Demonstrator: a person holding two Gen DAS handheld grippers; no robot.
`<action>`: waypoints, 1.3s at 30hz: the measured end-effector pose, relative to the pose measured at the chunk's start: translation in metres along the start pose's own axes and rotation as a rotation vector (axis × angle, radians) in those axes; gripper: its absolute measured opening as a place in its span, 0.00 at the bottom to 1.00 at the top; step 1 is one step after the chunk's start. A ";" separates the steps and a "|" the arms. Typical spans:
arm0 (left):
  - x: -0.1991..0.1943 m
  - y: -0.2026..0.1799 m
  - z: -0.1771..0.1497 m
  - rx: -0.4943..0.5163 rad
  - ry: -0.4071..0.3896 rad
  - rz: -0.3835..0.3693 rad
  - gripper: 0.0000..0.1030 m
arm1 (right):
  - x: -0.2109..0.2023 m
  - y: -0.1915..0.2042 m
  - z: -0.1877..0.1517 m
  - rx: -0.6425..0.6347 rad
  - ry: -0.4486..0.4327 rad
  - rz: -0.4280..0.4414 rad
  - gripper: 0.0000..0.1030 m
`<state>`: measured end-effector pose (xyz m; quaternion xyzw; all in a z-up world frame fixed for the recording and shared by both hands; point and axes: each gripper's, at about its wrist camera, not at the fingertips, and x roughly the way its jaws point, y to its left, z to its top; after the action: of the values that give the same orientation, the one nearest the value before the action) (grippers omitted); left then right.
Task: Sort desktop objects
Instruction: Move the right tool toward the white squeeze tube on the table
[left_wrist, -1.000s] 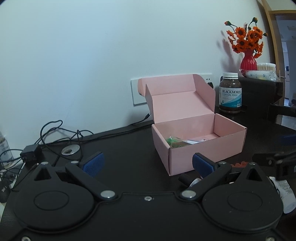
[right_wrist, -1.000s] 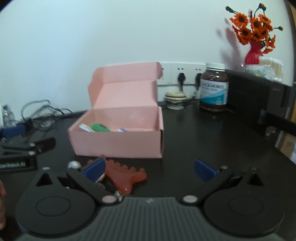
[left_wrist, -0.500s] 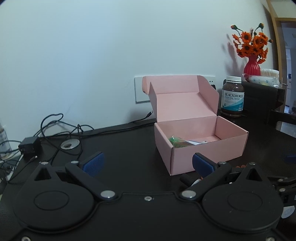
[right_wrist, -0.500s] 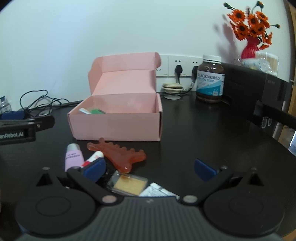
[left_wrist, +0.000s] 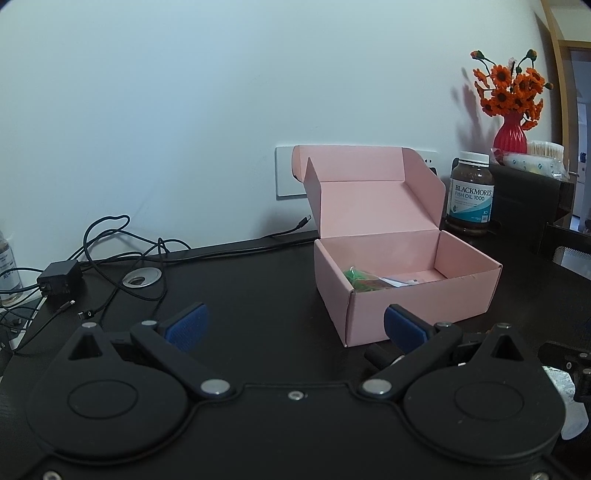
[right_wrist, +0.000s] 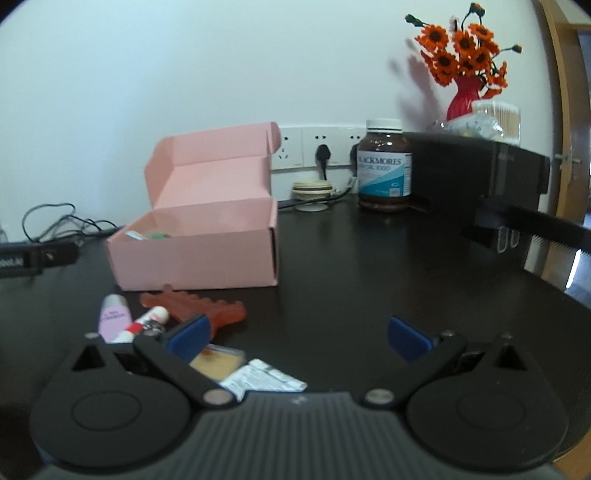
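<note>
On the table (right_wrist: 351, 266) before the pink box (right_wrist: 199, 258): loose items, apparently lengthwise toward it, nearest right gripper (right_wrist: 299, 336), fingers spread, empty.

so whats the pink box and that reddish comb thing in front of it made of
The pink box looks like thin matte cardboard: sharp creases, folded flaps, a raw cut edge at the corner. The reddish comb looks like translucent resin or plastic, since light glows through its amber-red body; blur leaves horn or stone possible.
</note>
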<state>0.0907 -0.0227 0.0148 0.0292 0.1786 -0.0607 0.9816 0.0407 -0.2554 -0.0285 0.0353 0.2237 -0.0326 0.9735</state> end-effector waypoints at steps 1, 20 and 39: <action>0.000 0.000 0.000 -0.001 0.001 -0.001 1.00 | 0.000 0.000 0.000 -0.002 0.001 -0.003 0.99; 0.000 0.000 0.000 -0.004 0.003 0.004 1.00 | -0.027 -0.019 0.001 0.010 -0.021 0.016 0.98; -0.002 -0.004 -0.001 0.017 -0.005 0.000 1.00 | -0.036 0.023 -0.026 -0.091 0.079 0.121 0.67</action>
<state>0.0883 -0.0263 0.0144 0.0377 0.1756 -0.0622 0.9818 -0.0006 -0.2289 -0.0347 0.0058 0.2606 0.0377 0.9647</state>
